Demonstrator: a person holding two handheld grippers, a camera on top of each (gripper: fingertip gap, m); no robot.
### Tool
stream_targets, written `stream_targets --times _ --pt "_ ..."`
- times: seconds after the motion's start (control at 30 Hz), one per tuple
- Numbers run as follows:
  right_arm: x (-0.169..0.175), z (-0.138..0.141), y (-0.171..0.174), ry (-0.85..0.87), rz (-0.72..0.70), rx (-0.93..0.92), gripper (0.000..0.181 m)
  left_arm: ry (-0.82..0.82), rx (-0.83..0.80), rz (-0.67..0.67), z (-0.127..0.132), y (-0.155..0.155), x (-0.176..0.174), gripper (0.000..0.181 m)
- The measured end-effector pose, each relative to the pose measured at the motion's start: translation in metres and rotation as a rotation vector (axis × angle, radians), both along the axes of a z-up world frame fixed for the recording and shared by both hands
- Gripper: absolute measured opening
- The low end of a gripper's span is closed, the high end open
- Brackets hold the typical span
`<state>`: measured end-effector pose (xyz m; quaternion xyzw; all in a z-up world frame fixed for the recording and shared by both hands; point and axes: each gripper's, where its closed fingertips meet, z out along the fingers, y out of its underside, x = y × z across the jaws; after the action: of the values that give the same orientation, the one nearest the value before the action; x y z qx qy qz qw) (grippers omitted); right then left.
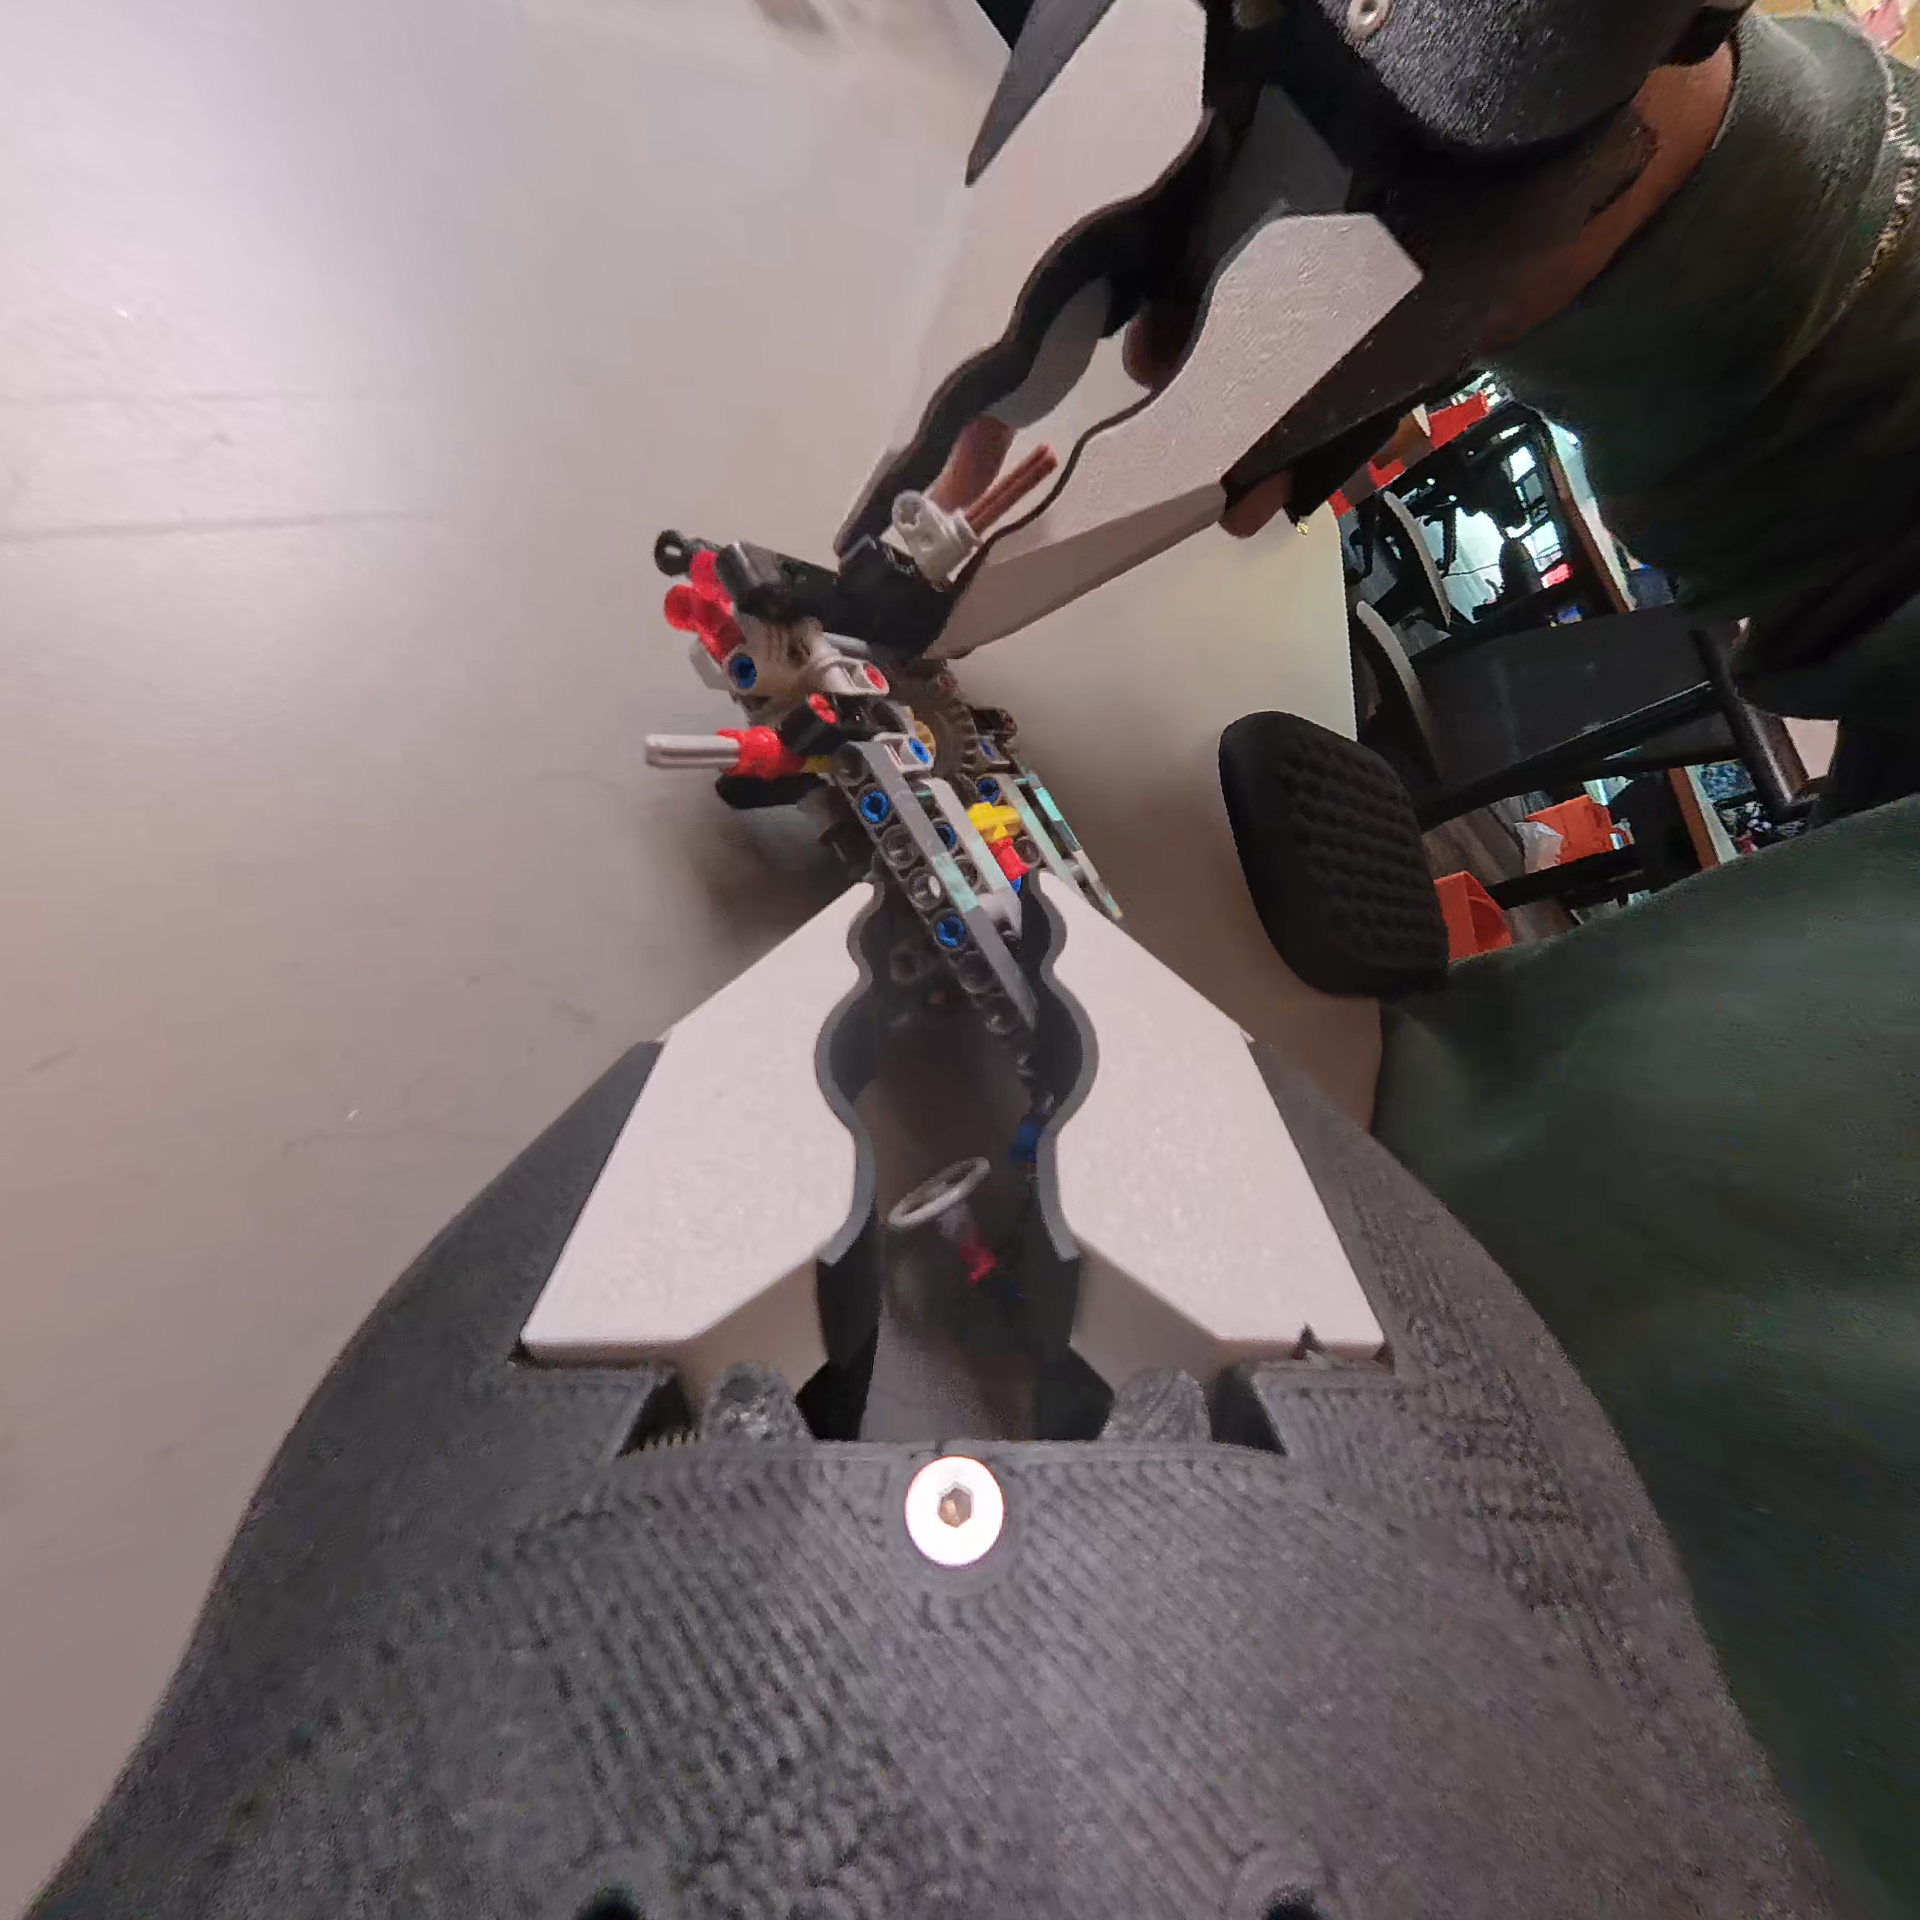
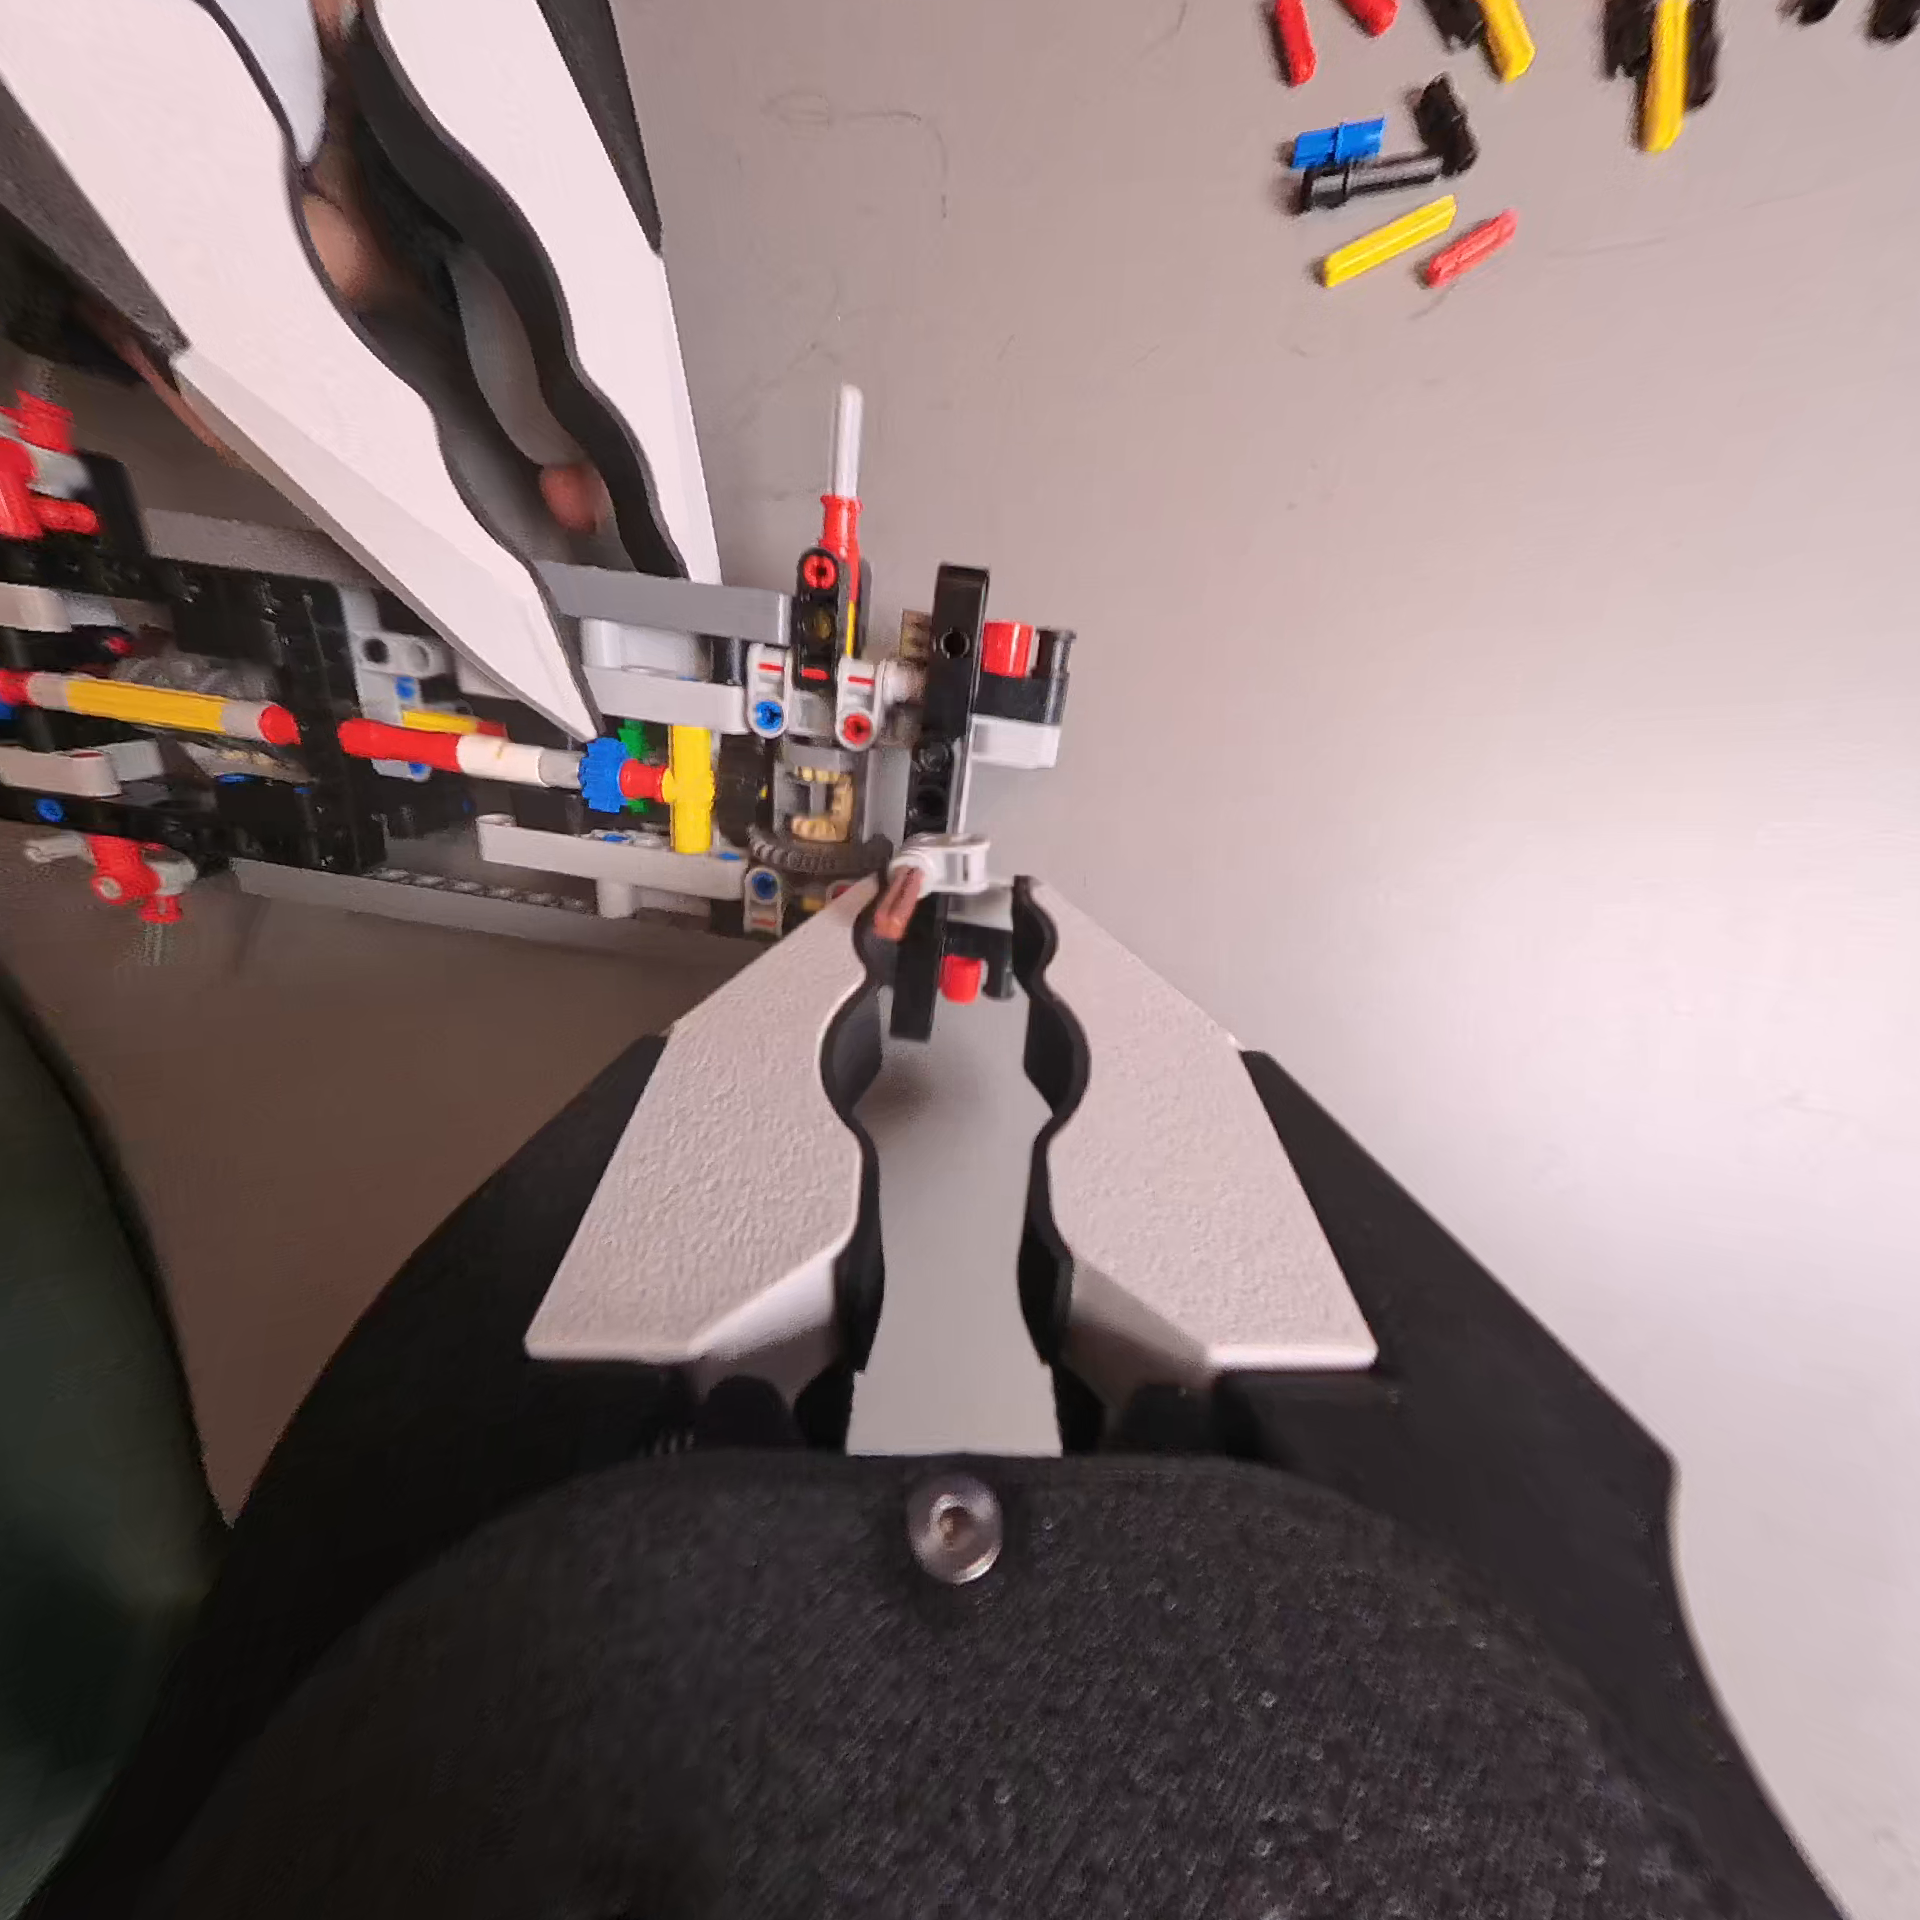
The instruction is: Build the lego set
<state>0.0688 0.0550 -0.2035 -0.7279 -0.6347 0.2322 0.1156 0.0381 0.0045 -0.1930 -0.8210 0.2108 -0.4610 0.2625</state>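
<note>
— Two grippers meet at one lego model (image 2: pixel 790 727), which lies on the pale grey surface (image 2: pixel 1455 831). How do they stand?

— Left gripper (image 1: pixel 951 914) has its jaws clamped on the model's long grey beam frame. Right gripper (image 2: pixel 940 894) has its jaws apart around a black plate at the model's far end, with a white connector (image 2: pixel 948 862) and a brown axle (image 2: pixel 902 907) at its tips; whether those two are gripped, I cannot tell.

— Room to move?

— To the right of the model in the right wrist view the surface lies bare, out to loose pieces (image 2: pixel 1392 197) far right: yellow and red bars, a blue pin, black parts. In the left wrist view the surface's edge runs close behind the model, with a black chair (image 1: pixel 1340 862) beyond it.

— Textures?

— White fingers (image 2: pixel 727 1143) are matte and grainy, with wavy black inner pads. Gripper bodies are black with fine ridged layers. Model parts are glossy plastic: holed beams, a dark toothed gear (image 1: pixel 940 717), red and blue pins.
</note>
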Motion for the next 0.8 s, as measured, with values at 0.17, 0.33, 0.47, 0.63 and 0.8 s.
stream_targets --times 0.17,0.33,0.47,0.63,0.8 --pt "-0.011 0.022 0.001 0.029 0.038 0.050 0.021 -0.003 0.000 0.004 0.000 0.000 0.002 0.023" --pt "-0.011 0.006 0.002 -0.072 0.068 0.104 0.005 0.012 0.023 0.003 0.000 0.000 0.002 0.023" --pt "-0.013 0.003 0.001 -0.096 0.065 0.065 0.004 0.014 0.041 -0.009 -0.002 0.000 0.003 0.023" --pt "-0.015 -0.004 -0.001 -0.186 0.104 0.011 0.004 0.016 0.038 -0.030 -0.004 -0.003 0.006 0.023" --pt "-0.015 -0.008 -0.001 -0.293 0.164 -0.014 0.004 0.009 0.023 -0.029 -0.007 -0.003 0.006 0.023"
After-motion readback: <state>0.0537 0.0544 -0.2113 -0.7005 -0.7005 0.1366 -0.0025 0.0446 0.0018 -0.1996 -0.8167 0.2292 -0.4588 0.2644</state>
